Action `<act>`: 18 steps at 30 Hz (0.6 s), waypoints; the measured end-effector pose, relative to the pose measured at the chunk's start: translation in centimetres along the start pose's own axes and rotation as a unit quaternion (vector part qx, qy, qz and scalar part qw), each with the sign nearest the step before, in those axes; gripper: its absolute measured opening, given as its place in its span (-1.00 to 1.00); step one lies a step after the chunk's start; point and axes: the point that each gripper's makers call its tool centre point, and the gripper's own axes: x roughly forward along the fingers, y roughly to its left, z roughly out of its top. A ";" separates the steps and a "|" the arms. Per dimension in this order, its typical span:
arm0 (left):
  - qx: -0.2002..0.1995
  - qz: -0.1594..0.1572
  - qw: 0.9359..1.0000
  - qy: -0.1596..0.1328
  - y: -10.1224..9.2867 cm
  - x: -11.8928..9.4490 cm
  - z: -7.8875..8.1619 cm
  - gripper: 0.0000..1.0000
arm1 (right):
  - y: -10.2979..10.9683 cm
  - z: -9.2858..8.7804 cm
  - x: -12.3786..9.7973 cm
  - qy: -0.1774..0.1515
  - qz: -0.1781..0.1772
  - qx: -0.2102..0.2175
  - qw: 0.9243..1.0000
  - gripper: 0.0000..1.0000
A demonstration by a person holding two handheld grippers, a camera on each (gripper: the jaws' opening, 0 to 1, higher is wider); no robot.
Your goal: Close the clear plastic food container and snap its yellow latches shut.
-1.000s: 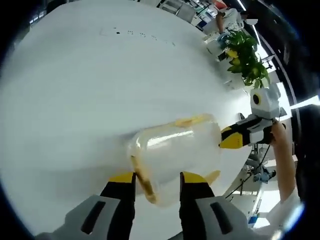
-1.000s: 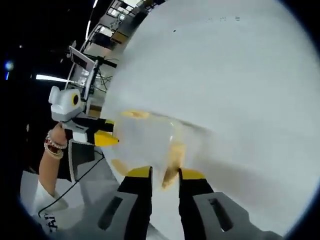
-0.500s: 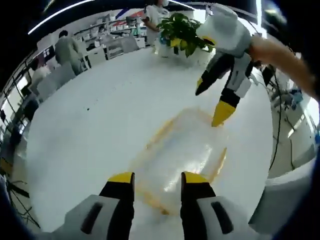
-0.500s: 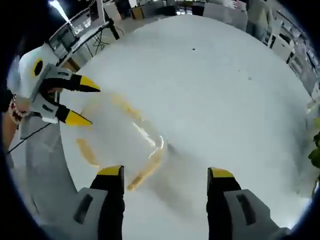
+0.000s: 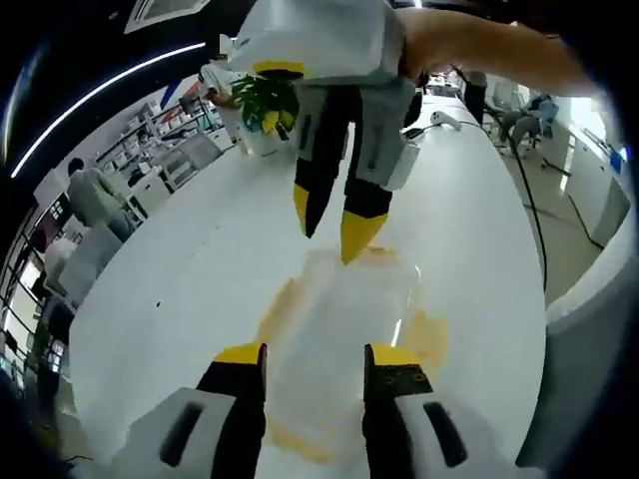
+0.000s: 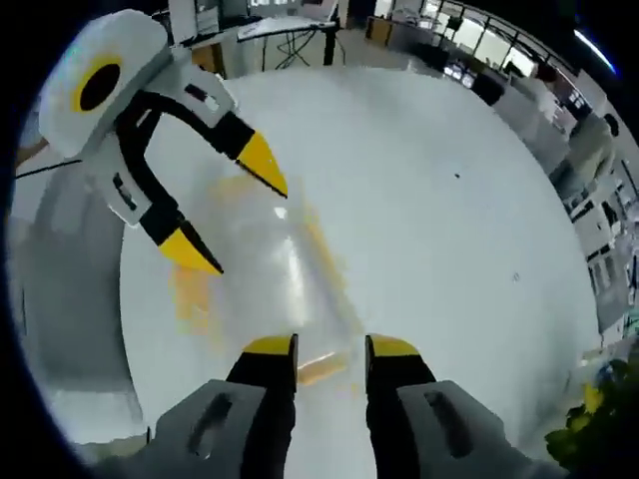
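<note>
Left gripper [image 5: 315, 351]: rises from the bottom of the left gripper view, yellow-tipped jaws set at a moderate gap with nothing between them, hovering over the near end of the container. In the right gripper view it enters from the upper left [image 6: 232, 208], jaws spread wide, yellow tips pointing down at the far end of the container.

Right gripper [image 6: 331, 346]: rises from the bottom of the right gripper view, jaws drawn to a narrow gap, tips over the near end of the container; whether they touch it cannot be told. In the left gripper view it comes down from the top [image 5: 332, 220], jaws narrowly parted, tips just above the far end of the container, a bare forearm [image 5: 489, 55] behind it.

Clear plastic food container [image 5: 334, 344]: lies flat on the surface between the two grippers, long axis running from one gripper to the other. Blurred; whether the lid is fully seated cannot be told. Also seen in the right gripper view [image 6: 285, 284].

Yellow latches [image 5: 426, 339]: yellow patches along the container's edges, one at the near end in the right gripper view [image 6: 321, 369]; snapped or loose cannot be told.

Surface [image 5: 190, 289]: white, rounded edge.

Potted plant [image 5: 262, 105]: green leaves, at the far side of the surface.
</note>
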 end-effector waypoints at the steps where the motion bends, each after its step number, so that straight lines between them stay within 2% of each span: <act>1: -0.007 -0.003 1.000 -0.004 -0.1 0.0 0.2 -0.56 | 0.3 0.7 0.0 -0.016 0.011 0.007 1.000 -0.75; 2: -0.016 -0.007 1.000 -0.011 -0.2 0.0 0.3 -0.56 | 0.6 1.5 0.0 -0.030 0.026 0.012 0.999 -0.83; 4: -0.046 -0.020 0.999 -0.018 -0.6 0.2 0.5 -0.60 | 0.9 2.0 0.3 -0.036 0.035 0.009 0.999 -1.00; 7: -0.037 -0.025 0.999 -0.017 -1.2 0.4 0.2 -0.73 | 2.0 2.2 1.5 -0.033 0.052 -0.012 0.998 -1.00; 9: -0.031 -0.034 0.999 -0.012 -1.8 0.6 0.0 -0.73 | 2.7 2.0 2.2 -0.026 0.067 -0.028 0.997 -1.00; 11: -0.025 -0.046 0.999 -0.006 -2.5 0.7 -0.3 -0.72 | 2.5 1.6 3.1 -0.012 0.071 -0.046 0.996 -1.00; 14: -0.030 -0.046 0.998 -0.016 -2.7 0.5 -0.1 -0.67 | 2.5 1.5 3.7 -0.008 0.077 -0.053 0.996 -0.94; 16: -0.028 -0.047 0.998 -0.018 -2.6 0.4 0.0 -0.67 | 2.5 1.7 3.8 -0.013 0.080 -0.058 0.995 -0.89; 18: -0.030 -0.046 0.998 -0.019 -2.5 0.4 -0.2 -0.66 | 2.2 2.5 3.7 -0.028 0.076 -0.083 0.993 -0.80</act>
